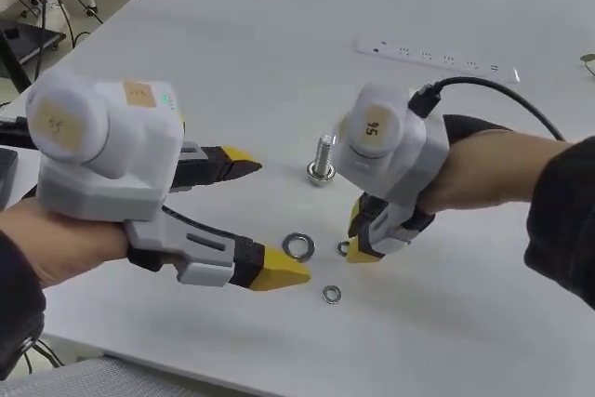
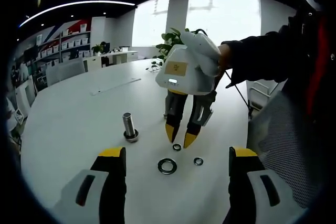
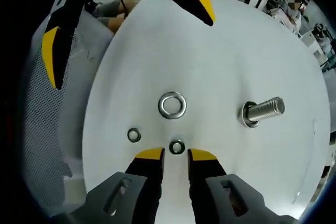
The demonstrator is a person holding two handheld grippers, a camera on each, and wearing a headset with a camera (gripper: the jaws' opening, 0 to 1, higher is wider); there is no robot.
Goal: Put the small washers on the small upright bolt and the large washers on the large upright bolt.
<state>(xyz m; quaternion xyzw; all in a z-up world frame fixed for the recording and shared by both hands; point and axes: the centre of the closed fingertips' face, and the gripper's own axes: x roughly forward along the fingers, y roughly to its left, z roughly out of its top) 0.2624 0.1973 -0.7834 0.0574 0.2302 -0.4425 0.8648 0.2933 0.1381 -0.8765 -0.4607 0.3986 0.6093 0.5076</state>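
1. My right gripper (image 3: pixel 177 154) points down at the table (image 1: pixel 279 34), its jaws a narrow gap apart and holding nothing. A small washer (image 3: pixel 177 146) lies flat just ahead of the tips, near the table's near edge. It is thin, so I judge the tips may ride over it or flick it away as they close.
2. The other small washer (image 1: pixel 331 295) sits closer to that near edge. A skidding part or a bump could send it off the table.
3. My left gripper (image 1: pixel 274 220) hangs wide open and empty, one jaw tip just beside the large washer (image 1: pixel 297 246). A careless drift would shove it.
4. The upright bolt (image 1: pixel 322 160) stands farther in, with what looks like a seated washer (image 3: pixel 244 115) at its foot. I can't tell whether it is the small bolt. A hard nudge while threading could topple it.
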